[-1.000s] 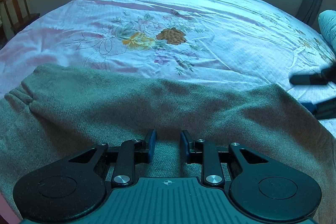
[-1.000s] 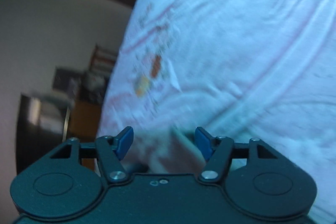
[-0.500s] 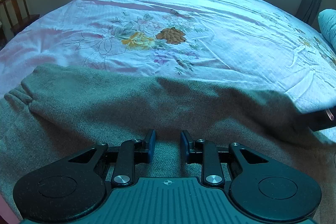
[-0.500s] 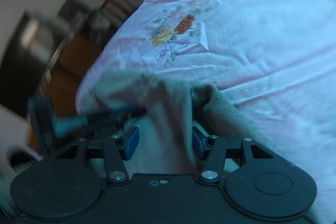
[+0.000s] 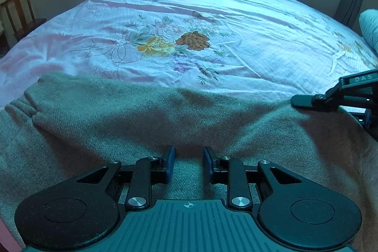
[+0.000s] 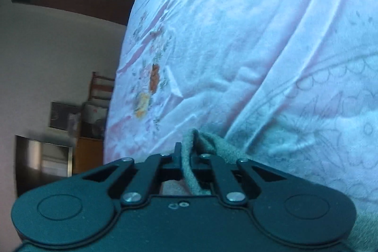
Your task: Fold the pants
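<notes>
Where the left wrist view looks down over the bed, the pants (image 5: 146, 124) are seen spread as a broad grey-green knit across the near edge of the floral bedspread (image 5: 212, 44), a gathered band showing at the far left; the left gripper (image 5: 189, 163) is held low over the cloth with its blue pads (image 5: 170, 163) at a narrow gap, fabric lying under and between them — whether it is actually pinched cannot be told from this view. At the right edge the right gripper (image 5: 298, 101) is seen reaching in at the far edge of the cloth.

In the right wrist view, the right gripper (image 6: 187, 163) is seen with its jaws just closed; a thin upright fold of the pants (image 6: 212, 145) is clamped between them, the rest bunched beside and below.

The fabric is judged soft, limp and fairly thick — light enough to lift, likely to sag and drag between two holds; a slip is judged unlikely on so fuzzy a weave. Hold is best taken at the edges or the gathered band, both layers caught together, so that the fold can be carried over evenly.
</notes>
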Demonstrator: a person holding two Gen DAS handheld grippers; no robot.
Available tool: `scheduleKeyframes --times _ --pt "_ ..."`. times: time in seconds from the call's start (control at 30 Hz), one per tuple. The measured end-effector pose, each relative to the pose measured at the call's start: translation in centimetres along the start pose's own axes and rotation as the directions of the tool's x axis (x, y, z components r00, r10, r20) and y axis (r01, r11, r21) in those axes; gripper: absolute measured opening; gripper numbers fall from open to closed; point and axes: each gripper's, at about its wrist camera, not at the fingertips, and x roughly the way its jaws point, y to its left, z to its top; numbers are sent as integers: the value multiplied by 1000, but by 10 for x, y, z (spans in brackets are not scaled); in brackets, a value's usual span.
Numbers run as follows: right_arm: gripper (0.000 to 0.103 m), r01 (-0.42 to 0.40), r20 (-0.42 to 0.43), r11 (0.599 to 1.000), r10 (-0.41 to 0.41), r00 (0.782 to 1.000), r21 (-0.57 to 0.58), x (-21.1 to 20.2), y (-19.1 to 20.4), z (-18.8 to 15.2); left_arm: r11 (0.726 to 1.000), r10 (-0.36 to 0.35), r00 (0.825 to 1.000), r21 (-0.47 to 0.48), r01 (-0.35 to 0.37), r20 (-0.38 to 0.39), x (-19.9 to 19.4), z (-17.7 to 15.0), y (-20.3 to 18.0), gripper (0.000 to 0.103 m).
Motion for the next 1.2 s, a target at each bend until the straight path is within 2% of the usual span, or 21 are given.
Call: scheduleKeyframes --times 0.07,0.17,0.23,0.27,0.37,0.43,0.5,0.6,0.63,0.7,0.73,0.8,0.9,0.97,1.07,1.2 --pt "0 18 50 999 -17 999 -26 -2 1 -1 1000 -4 1000 -7 4 4 0 0 2 28" --pt "0 37 46 999 -38 998 15 2 -9 -1 999 32 999 13 -32 20 -5 0 1 28" --pt "0 82 66 994 -78 995 -67 -9 3 0 997 74 997 32 -75 35 -11 1 4 28" --pt "6 128 103 986 -117 988 -108 -18 9 0 996 86 996 32 -88 38 -14 0 7 28" --pt "7 224 199 963 -192 961 -153 -60 13 2 997 76 996 19 -77 44 -32 -3 11 28" --pt "7 253 247 942 -197 949 -221 -89 22 -11 998 41 998 45 -43 46 -44 -10 6 28" --pt "10 240 253 933 -172 952 -267 -108 27 -31 998 29 999 60 -31 32 -53 -23 4 29" --pt "11 285 245 911 -216 945 -296 -125 18 -67 999 46 999 23 -46 6 -59 -45 15 41" --pt "11 308 244 909 -242 939 -280 -130 9 -77 998 58 998 12 -58 14 -60 -51 21 42" --pt "11 375 259 900 -317 912 -222 -142 -14 -94 996 85 996 14 -85 20 -62 -57 28 42" --pt "6 405 267 895 -350 898 -188 -151 -27 -100 995 95 995 3 -95 17 -64 -56 30 42" --pt "6 402 287 907 -354 890 -127 -172 -46 -110 995 95 995 -14 -95 21 -73 -54 28 42" --pt "12 451 352 887 -393 849 -98 -210 -54 -127 998 50 997 25 -51 53 -89 -55 8 42" --pt "15 457 381 887 -404 832 -59 -236 -63 -137 998 3 998 60 -7 61 -96 -58 -14 42" --pt "20 474 433 880 -432 791 12 -277 -79 -159 991 -90 995 100 86 41 -101 -66 -52 42" --pt "23 478 471 869 -479 741 131 -325 -106 -189 969 -183 983 173 178 11 -104 -79 -106 42"
